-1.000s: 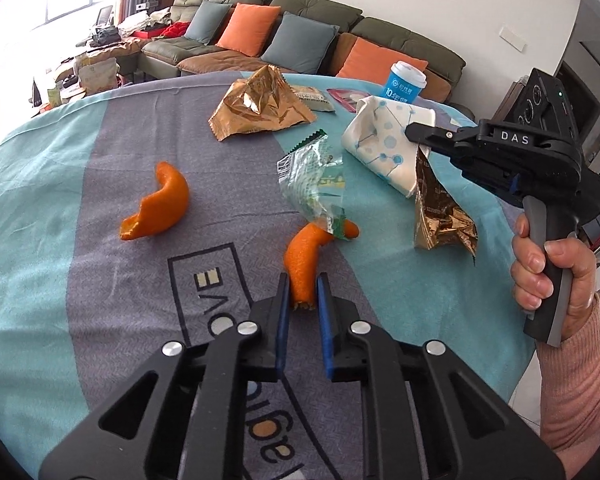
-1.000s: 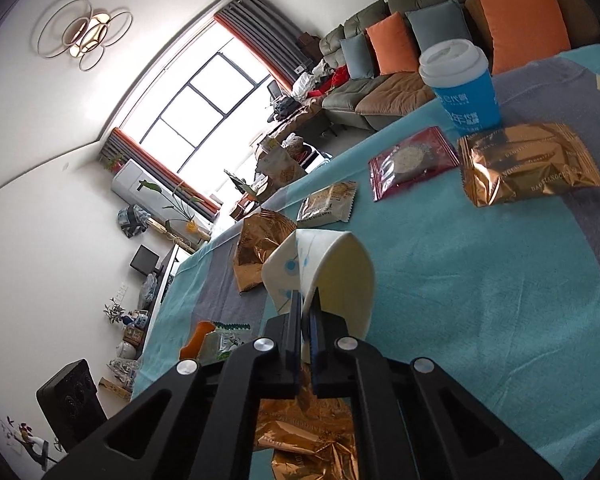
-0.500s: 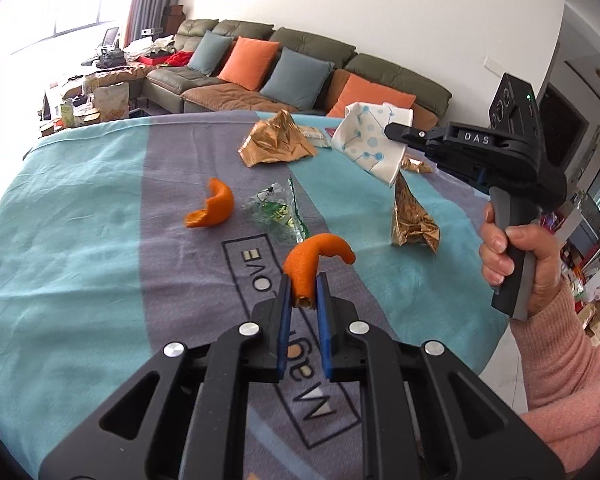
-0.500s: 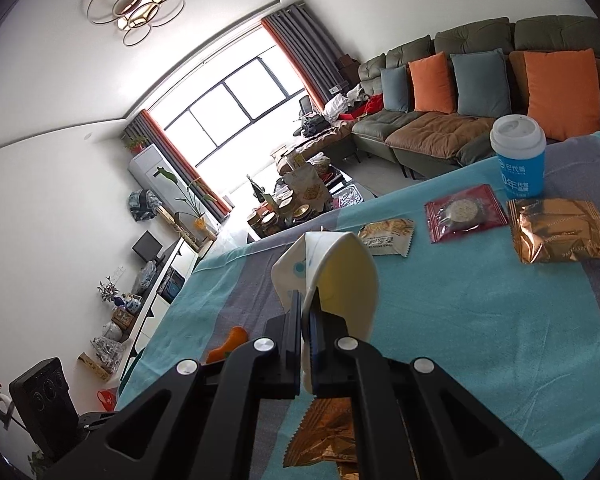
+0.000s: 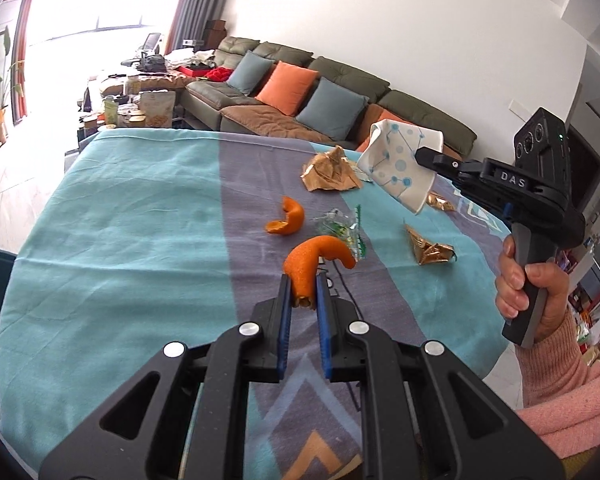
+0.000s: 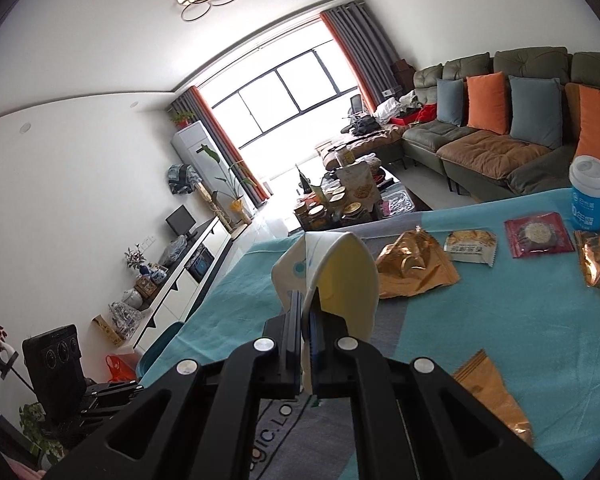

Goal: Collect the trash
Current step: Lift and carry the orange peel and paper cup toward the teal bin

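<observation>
While a curl of orange peel (image 5: 314, 258) is pinched by the left gripper (image 5: 303, 292) at frame centre, a crushed paper cup (image 6: 340, 276) is clamped by the right gripper (image 6: 306, 316). Both pieces are judged lifted clear (carrying stage); a bin must be found next.

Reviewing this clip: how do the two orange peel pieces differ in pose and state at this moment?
The long curved orange peel is clamped at one end by the left gripper and held up off the table, its free tip hooking to the right. The smaller curled orange peel lies loose on the grey stripe of the tablecloth, untouched, beside a clear crumpled wrapper. Both are bright orange, curved trash.
</observation>
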`<state>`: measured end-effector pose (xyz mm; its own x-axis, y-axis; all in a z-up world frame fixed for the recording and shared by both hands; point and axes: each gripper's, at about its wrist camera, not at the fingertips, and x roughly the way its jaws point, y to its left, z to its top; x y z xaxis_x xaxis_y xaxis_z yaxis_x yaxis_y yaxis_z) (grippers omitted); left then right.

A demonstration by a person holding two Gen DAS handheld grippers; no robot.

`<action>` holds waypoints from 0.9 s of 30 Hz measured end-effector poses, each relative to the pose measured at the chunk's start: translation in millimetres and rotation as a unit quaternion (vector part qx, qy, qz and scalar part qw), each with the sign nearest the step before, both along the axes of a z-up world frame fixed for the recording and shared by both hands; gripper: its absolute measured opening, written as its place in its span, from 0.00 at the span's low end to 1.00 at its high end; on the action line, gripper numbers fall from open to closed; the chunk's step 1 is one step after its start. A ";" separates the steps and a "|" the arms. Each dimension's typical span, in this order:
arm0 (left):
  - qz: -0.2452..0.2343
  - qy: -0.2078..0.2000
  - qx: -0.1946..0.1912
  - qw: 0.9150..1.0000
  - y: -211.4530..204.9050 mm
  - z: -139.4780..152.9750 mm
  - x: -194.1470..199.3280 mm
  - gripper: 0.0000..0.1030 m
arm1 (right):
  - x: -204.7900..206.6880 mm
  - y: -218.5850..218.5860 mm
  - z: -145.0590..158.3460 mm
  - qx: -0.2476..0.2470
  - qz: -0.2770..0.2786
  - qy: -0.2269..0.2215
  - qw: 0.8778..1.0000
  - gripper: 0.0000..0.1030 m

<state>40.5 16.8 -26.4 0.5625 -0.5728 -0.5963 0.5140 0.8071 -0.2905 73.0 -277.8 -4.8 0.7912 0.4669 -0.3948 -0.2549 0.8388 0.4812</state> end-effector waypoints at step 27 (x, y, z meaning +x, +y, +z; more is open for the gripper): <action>0.159 -0.002 0.014 0.987 107.1 8.4 -16.1 0.12 | 21.7 146.0 -7.1 -0.019 0.172 0.028 0.985 0.02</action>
